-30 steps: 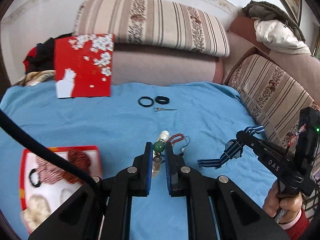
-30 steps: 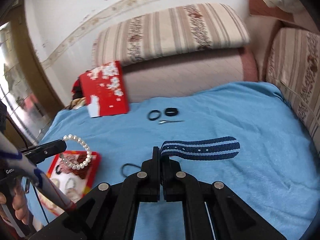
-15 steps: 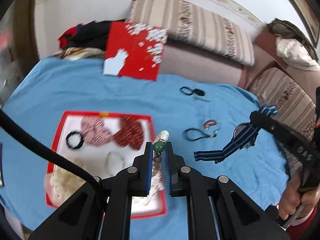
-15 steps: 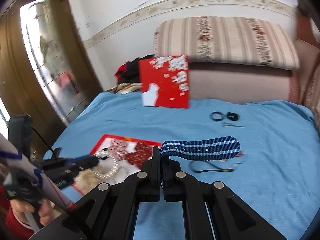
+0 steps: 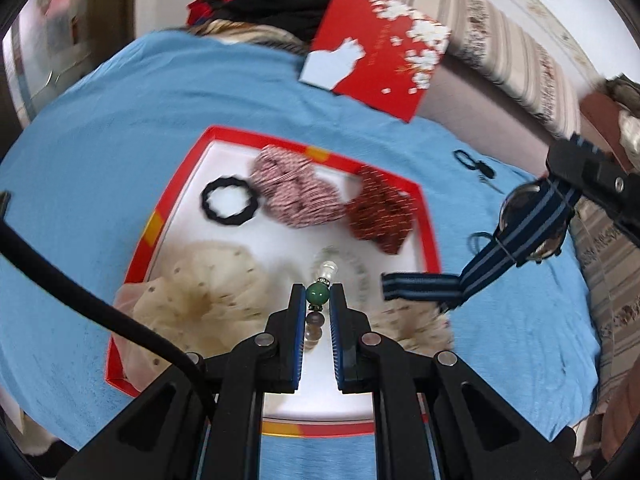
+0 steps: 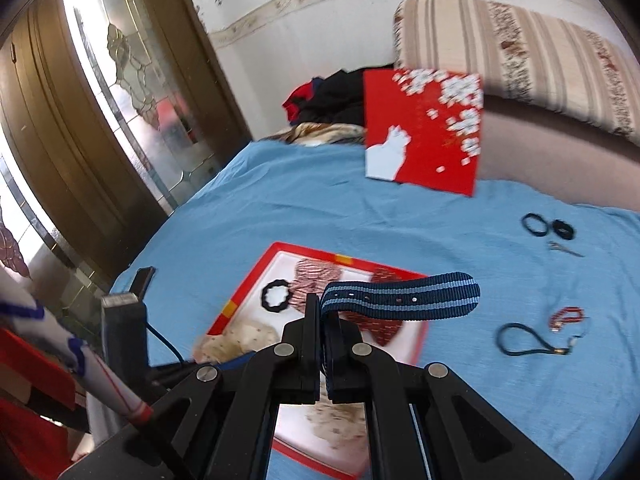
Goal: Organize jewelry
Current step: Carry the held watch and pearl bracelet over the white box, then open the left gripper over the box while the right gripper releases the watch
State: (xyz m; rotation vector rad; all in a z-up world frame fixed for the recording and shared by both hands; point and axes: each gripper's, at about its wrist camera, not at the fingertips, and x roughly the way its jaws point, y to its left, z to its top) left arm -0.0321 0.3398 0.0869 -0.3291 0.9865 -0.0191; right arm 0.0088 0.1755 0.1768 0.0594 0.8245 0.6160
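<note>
Two held items arriving over the red-rimmed tray. The left gripper [image 5: 318, 300] is clenched on a beaded bracelet [image 5: 318, 294], its green bead pinched between the blue pads and a clear bead [image 5: 328, 269] jutting forward. One second earlier this gripper hung over bare blue bedspread [image 5: 100, 120]; it now sits directly above the white floor of the tray [image 5: 184, 168], which fills the left wrist view. The right gripper [image 6: 322, 320] is clamped shut on the navy-and-light-blue striped strap [image 6: 400, 300] of a watch [image 5: 532, 220], whose dial hangs beside the tray's right edge in the left wrist view. It too has swung from the open bedspread toward the tray.

Already in the tray: a black scrunchie [image 5: 227, 202], a pink striped scrunchie [image 5: 296, 196], a dark red scrunchie [image 5: 380, 216], a cream dotted scrunchie [image 5: 200, 296] and a clear ring, blurred.

Left on the bedspread: two black hair ties [image 6: 548, 226], a small metal clip [image 6: 566, 249], a black cord loop [image 6: 528, 340] and a red beaded piece [image 6: 568, 315].

Reading: transport appears nearly complete, and release of both items into the tray is probably the next step; four loose groups would remain.
</note>
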